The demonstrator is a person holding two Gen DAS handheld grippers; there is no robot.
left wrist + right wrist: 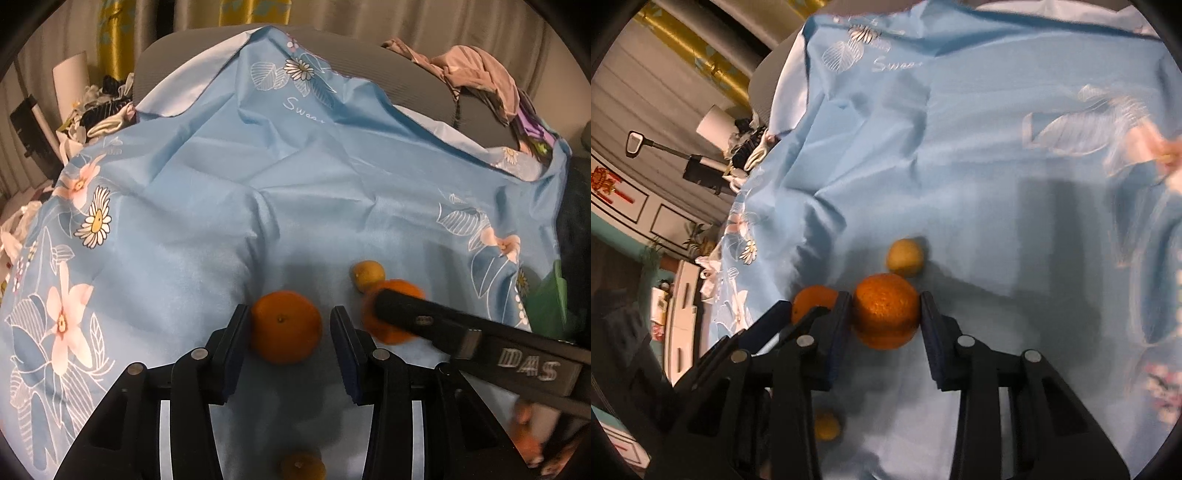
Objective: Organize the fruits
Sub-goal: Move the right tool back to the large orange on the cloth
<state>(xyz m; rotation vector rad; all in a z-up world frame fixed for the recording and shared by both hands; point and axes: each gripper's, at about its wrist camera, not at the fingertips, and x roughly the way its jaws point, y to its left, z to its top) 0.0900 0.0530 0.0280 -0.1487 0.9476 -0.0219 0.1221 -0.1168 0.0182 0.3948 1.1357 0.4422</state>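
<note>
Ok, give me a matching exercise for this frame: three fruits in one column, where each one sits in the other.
Things:
1. left orange
2. right orange
3. pale yellow fruit

Places:
a. on the blue cloth, just beyond another fruit, clear of both grippers
b. between the left gripper fingers, with a gap on one side
c. between the right gripper fingers, pads against both sides

Pairs: 1-b, 2-c, 3-a
</note>
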